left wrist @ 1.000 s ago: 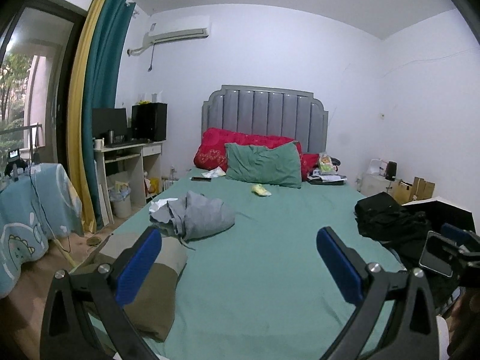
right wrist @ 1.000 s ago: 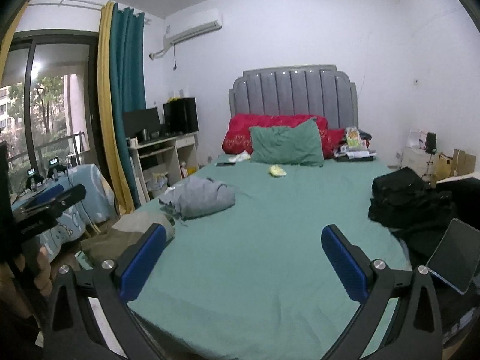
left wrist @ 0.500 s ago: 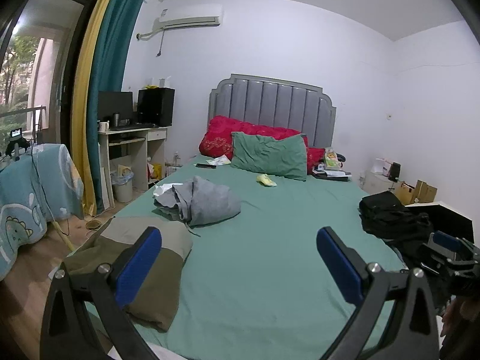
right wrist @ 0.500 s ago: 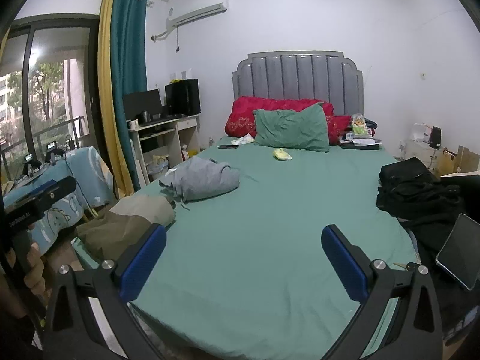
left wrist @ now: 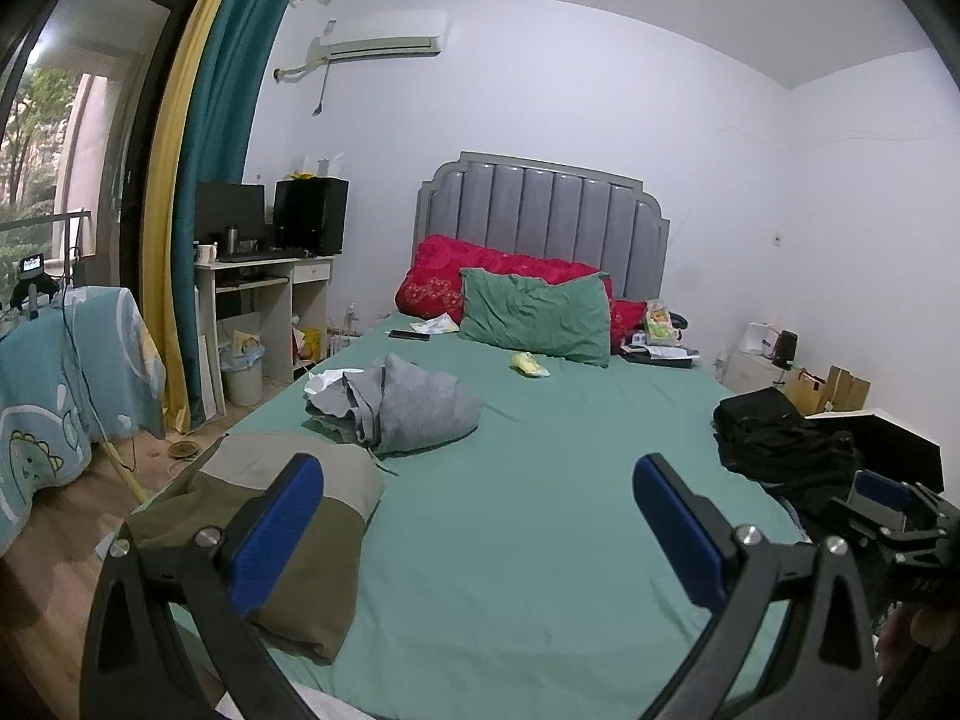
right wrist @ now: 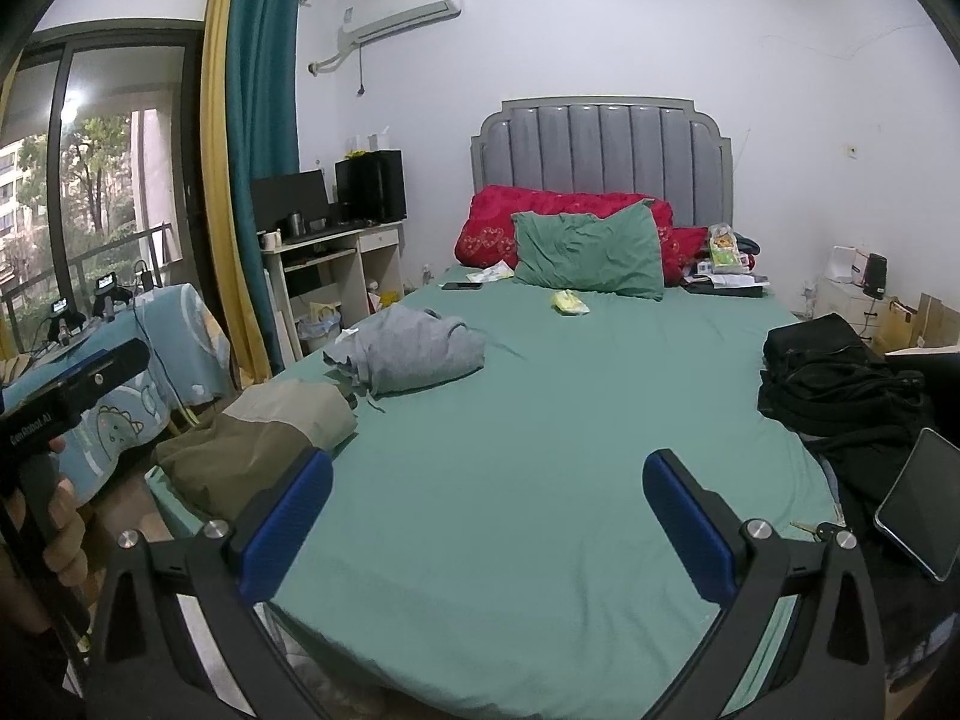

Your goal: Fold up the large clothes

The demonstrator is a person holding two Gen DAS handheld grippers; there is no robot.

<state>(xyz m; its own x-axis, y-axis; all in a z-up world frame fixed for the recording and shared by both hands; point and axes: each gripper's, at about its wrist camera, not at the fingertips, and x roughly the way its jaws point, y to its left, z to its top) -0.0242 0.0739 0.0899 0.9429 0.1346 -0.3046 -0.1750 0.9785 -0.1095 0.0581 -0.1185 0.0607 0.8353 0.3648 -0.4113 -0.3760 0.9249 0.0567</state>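
1. While both grippers hang over the foot of the bed (left wrist: pixel 540 540), the left gripper (left wrist: pixel 478 531) has its blue-padded jaws spread wide with nothing between them.
2. The right gripper (right wrist: pixel 487 519) is likewise wide open and empty, its blue pads (right wrist: pixel 285 531) well apart above the green sheet.
3. A crumpled grey garment (left wrist: pixel 408 405) lies on the left half of the bed, roughly midway up, touching neither gripper.
4. An olive and beige garment (left wrist: pixel 282 516) lies at the bed's near left corner, partly behind the left gripper's left finger (left wrist: pixel 273 534); whether they touch cannot be told.
5. A heap of black clothes (right wrist: pixel 834 384) sits on the bed's right edge, with a dark tablet (right wrist: pixel 921 504) leaning just beside it.
6. In the right wrist view, a hand (right wrist: pixel 63 540) at the left edge holds the other gripper's handle, which bears white lettering; it seems to read "GenRobot.AI", though the small print is not certain.
7. A green pillow (right wrist: pixel 588 252) leans against red pillows (right wrist: pixel 498 222) at the grey padded headboard (right wrist: pixel 606 144).
8. A small yellow item (right wrist: pixel 569 302) lies on the sheet in front of the green pillow; a dark phone (right wrist: pixel 462 285) lies near the red pillows.
9. An air conditioner (left wrist: pixel 384 39) hangs on the wall beside teal and yellow curtains (left wrist: pixel 222 138).
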